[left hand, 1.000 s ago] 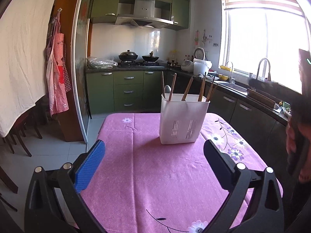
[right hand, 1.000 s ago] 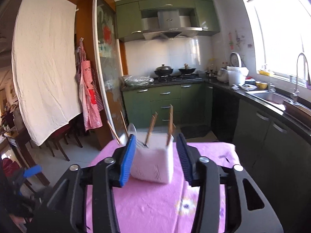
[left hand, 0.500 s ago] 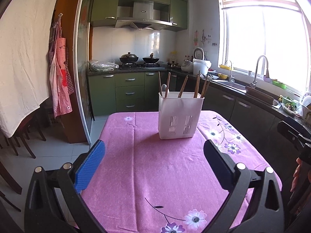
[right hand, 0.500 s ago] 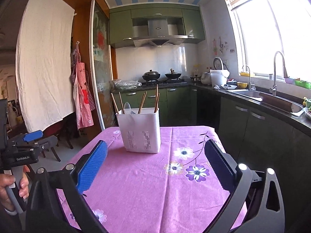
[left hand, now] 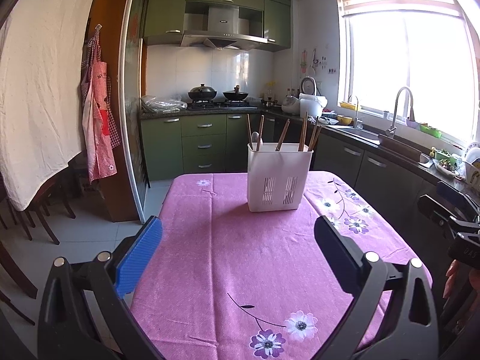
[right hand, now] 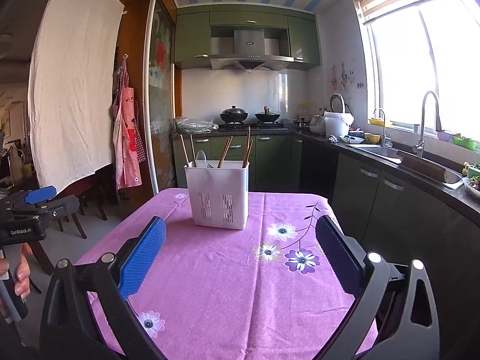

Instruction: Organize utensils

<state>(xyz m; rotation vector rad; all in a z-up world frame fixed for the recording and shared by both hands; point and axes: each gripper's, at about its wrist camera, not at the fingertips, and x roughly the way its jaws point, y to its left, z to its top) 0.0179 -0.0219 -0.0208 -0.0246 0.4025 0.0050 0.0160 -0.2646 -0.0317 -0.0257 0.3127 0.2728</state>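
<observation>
So, closest to the cameras are the two black handheld grippers with blue ribbed pads. The left gripper [left hand: 237, 240] has its jaws spread wide with nothing between them, just hanging over the near part of the pink flowered tablecloth [left hand: 240, 270]. The right gripper [right hand: 240, 240] is spread wide too. Its jaws have just been opening, and there's nothing between them now, only cloth underneath. Each one peeks into the other's view: the left one sits at the left edge of the right camera with fingers [right hand: 22, 273] wrapped round its handle, and the right one shows at the right edge of the left camera.

Further out, toward the far end of the table, stands the white slotted plastic utensil holder [left hand: 277, 177], upright, well apart from both grippers and touching neither. Sticking out the top are several brown wooden chopsticks [left hand: 303, 132] leaning at different angles, plus a pale spoon [right hand: 201, 157] near its left side. In the right view a fork's tines just barely clear the rim beside the spoon.

Behind all that is a kitchen with green cabinets [left hand: 204, 147], two dark woks [right hand: 234, 115] on the stove, a steel range hood [right hand: 249, 51] and a sink tap [right hand: 427, 120] under a bright window. A red checked apron [left hand: 99, 126] hangs on the left.
</observation>
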